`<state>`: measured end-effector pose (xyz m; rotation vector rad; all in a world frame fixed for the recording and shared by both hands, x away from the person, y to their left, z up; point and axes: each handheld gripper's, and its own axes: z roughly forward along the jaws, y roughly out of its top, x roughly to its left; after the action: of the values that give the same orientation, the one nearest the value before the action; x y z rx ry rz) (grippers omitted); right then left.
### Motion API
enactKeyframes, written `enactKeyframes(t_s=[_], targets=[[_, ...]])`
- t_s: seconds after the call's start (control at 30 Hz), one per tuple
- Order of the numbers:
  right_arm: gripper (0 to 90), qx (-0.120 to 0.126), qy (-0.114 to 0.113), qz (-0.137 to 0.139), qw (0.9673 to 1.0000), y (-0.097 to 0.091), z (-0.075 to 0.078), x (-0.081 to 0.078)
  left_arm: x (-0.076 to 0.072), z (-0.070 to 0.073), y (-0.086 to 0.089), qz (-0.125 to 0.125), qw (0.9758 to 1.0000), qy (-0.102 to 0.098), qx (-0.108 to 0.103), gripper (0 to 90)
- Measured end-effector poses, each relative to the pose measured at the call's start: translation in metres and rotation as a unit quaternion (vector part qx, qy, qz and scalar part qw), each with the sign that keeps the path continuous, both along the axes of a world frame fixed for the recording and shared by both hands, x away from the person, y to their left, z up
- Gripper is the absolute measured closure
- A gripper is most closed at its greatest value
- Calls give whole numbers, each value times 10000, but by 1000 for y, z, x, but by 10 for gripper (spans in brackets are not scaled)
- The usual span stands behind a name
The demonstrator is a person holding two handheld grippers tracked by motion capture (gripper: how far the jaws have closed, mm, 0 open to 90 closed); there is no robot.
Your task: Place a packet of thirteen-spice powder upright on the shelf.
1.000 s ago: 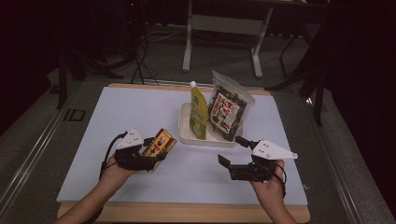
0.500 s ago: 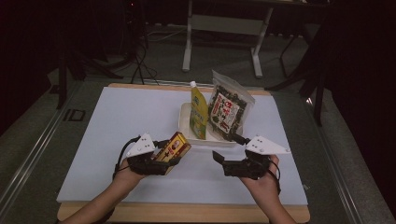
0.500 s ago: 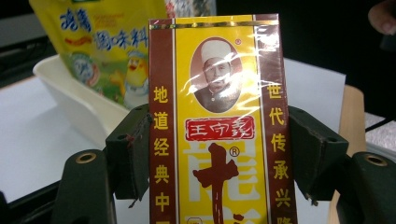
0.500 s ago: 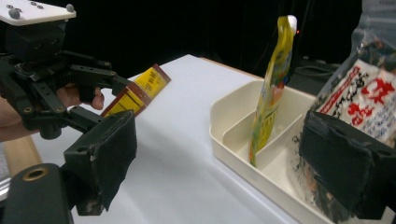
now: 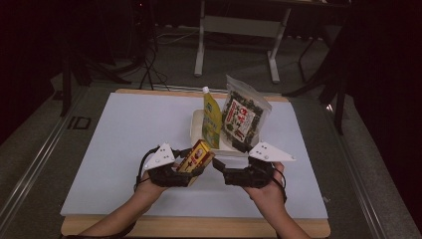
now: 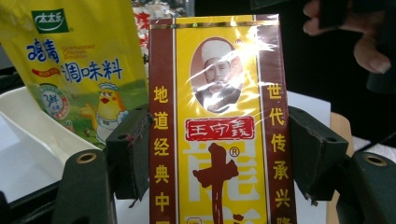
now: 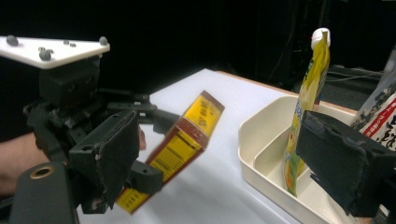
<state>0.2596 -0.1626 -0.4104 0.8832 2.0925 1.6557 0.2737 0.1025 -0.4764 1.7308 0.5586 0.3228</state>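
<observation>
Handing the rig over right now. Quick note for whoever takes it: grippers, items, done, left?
Left gripper: shut on the yellow-and-brown box, held off the table, near the tray.
Right gripper: open, nothing between its jaws, close beside the left.
White tray: yellow spouted pouch and seaweed bag stand in it.
Done: box picked up.
Left: probably set the box in the tray, then release.
</observation>
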Motion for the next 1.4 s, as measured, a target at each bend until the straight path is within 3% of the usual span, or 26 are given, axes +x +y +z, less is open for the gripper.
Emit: enactKeyframes(t_s=[0.17,0.27,0.37,0.5,0.57,0.63,0.8,0.9,0.97,1.0,1.13,1.4], targets=[[181,93,25,-142,9999,7,1,2,0,-2,-2,64,9998,-42,-167,319],[227,161,94,-208,9996,9,1,5,-1,-3,-3,59,9995,-173,-254,319],[273,194,178,-255,9993,11,-1,7,-4,-3,-4,7,9985,-419,-359,318],[294,249,358,-219,9988,17,-3,8,-9,-5,-7,40,9970,-691,-348,318],[329,247,425,-167,9987,21,-4,8,-12,-5,-8,111,9950,-935,-335,318],[391,270,535,-115,9981,24,-5,8,-13,-6,-8,126,9942,-1018,-311,317],[570,237,651,-29,9976,29,-4,5,-13,-9,-8,174,9941,-1005,-360,316],[596,311,892,-65,9955,31,-3,6,-13,-10,-8,250,9933,-1059,-376,316],[611,465,1171,-66,9920,31,-3,9,-12,-10,-8,268,9943,-966,-356,315],[618,424,1200,-112,9918,32,-3,9,-12,-11,-8,303,9944,-966,-318,315],[656,288,1216,-280,9918,37,-3,8,-13,-11,-12,485,9948,-886,-153,313],[674,78,1004,-494,9937,47,0,7,-7,-7,-12,648,9956,-668,-131,296]])
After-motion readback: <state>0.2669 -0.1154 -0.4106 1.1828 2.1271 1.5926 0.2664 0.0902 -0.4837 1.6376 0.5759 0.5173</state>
